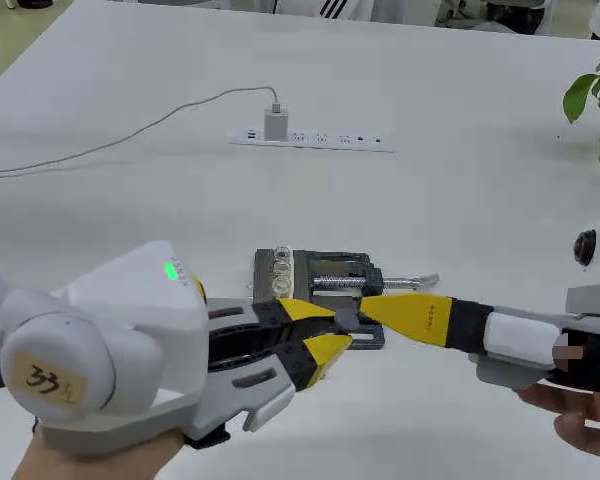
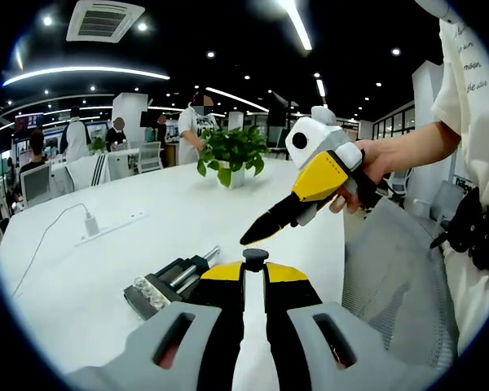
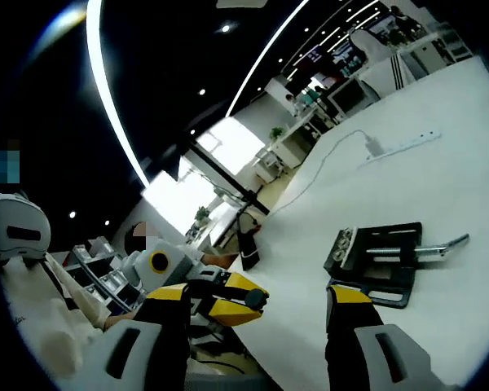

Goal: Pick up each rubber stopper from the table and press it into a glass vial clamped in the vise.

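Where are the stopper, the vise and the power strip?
stopper [image 2: 255, 257], left gripper view, its dark top.
vise [image 1: 332, 266], head view, dark body.
power strip [image 1: 325, 139], head view, white casing.

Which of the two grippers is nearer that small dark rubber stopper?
Left. The left gripper pinches the small dark rubber stopper; the right gripper hovers open just beside it.

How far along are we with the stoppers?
None looks seated yet: the vials in the vise appear uncapped. In hand: the left gripper is shut on one stopper. To do: press it into a vial; the right gripper is open.
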Action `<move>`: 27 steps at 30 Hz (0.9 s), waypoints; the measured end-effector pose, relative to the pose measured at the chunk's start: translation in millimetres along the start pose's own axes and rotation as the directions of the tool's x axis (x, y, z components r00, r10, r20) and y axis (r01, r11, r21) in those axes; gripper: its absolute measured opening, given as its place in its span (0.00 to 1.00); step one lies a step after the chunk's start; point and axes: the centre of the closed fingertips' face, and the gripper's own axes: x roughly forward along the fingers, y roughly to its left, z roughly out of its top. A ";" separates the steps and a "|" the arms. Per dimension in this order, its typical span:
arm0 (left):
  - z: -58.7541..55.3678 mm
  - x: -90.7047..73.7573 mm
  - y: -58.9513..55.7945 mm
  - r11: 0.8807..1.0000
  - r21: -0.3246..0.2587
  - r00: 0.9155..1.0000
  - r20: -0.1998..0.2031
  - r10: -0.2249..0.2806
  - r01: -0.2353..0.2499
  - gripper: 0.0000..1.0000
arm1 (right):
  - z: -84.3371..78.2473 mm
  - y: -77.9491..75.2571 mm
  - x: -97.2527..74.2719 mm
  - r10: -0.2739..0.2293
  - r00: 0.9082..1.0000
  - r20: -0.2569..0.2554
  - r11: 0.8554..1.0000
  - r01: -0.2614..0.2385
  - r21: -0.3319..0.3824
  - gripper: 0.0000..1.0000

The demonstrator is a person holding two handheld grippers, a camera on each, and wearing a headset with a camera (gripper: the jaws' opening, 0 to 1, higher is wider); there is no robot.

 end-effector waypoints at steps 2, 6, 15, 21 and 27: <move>-0.9 0.3 -0.7 1.000 0.000 1.000 -0.003 -0.003 0.003 0.05 | -1.6 -1.4 -0.4 -0.016 1.000 -0.027 0.998 0.014 -0.060 0.70; -2.9 0.4 -2.9 1.000 0.001 1.000 -0.010 -0.010 0.010 0.05 | -5.3 -5.0 -1.8 -0.053 0.995 -0.085 0.985 0.038 -0.168 0.75; -10.2 0.5 -5.4 1.000 0.013 0.999 -0.038 -0.020 0.020 0.05 | -9.0 -9.5 -3.0 -0.118 0.972 -0.201 0.932 0.039 -0.360 0.74; -16.3 1.3 -8.4 0.999 0.025 0.997 -0.063 -0.032 0.034 0.05 | -10.7 -14.1 -5.5 -0.138 0.951 -0.277 0.896 0.001 -0.444 0.69; -23.8 1.9 -11.4 0.998 0.028 0.995 -0.090 -0.046 0.049 0.05 | -16.5 -13.3 -3.5 -0.162 0.921 -0.354 0.828 -0.068 -0.556 0.63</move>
